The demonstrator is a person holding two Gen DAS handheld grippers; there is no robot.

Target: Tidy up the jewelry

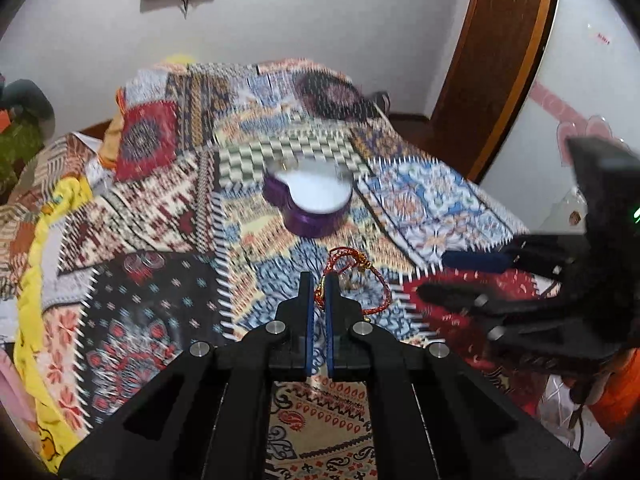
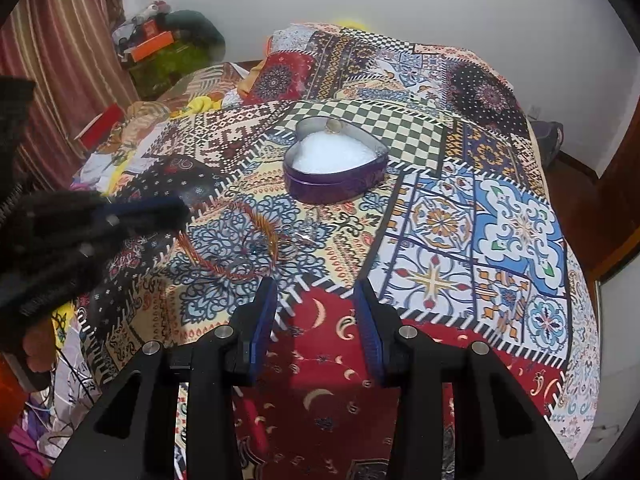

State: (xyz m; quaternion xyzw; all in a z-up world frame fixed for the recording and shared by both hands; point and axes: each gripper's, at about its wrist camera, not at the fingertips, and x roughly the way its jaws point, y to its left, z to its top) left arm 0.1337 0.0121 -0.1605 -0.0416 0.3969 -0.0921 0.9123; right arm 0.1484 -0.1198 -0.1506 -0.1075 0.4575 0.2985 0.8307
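My left gripper (image 1: 318, 282) is shut on a red-and-gold cord bracelet (image 1: 374, 280), pinching the cord near its fingertips while the rest of the loop trails to the right. In the right wrist view the bracelet (image 2: 212, 264) is a blurred loop hanging below the left gripper (image 2: 176, 216). Beyond it stands an open purple heart-shaped tin (image 1: 312, 222) (image 2: 332, 188) with white padding, and a small ring (image 2: 333, 126) lies at its far edge. My right gripper (image 2: 316, 308) (image 1: 452, 278) is open over the red patch, with nothing between its fingers.
A patchwork bedspread (image 2: 460, 216) covers the bed. Small shiny pieces (image 2: 306, 232) lie on it in front of the tin. Yellow cloth (image 1: 36, 280) runs along the left side, clutter (image 2: 160, 52) is piled by the curtain, and a wooden door frame (image 1: 492, 80) stands at the right.
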